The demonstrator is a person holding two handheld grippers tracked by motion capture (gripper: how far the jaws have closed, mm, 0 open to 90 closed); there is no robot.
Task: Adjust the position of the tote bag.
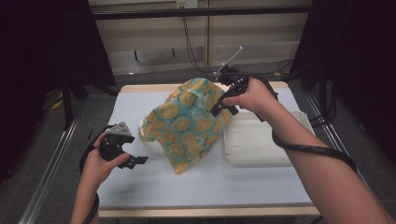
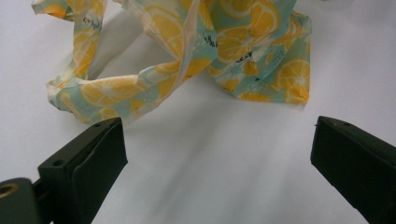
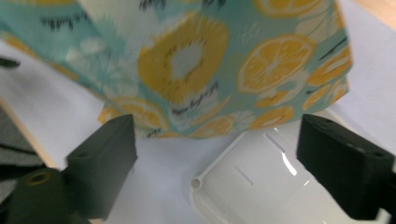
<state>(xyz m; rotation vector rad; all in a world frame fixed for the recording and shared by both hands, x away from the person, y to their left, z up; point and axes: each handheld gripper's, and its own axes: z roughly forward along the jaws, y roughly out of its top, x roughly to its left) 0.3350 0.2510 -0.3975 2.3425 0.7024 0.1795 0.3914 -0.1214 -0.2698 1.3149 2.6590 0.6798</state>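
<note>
The lemon-print cloth bag (image 1: 187, 123) stands crumpled mid-table, at nine o'clock from the white tray (image 1: 261, 140); it looks light, limp and likely to sag. The right gripper (image 1: 223, 106) sits at its upper edge with jaws spread, pinching nothing. The left gripper (image 1: 135, 162), also spread and empty, waits at seven o'clock; a hem or handle fold seems the surest hold.

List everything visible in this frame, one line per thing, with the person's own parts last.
bag: one, teal with orange lemon-slice print, crumpled and standing mid-table
tray: one, white, right of the bag, nothing seen in it
table: one, white top with wooden edge
cables: dark, hanging behind the table
left tool: one, black, jaws apart, low near the bag's left side, holding nothing
right tool: one, black, jaws wide, at the bag's upper right
forearms: two, entering from the bottom
</note>
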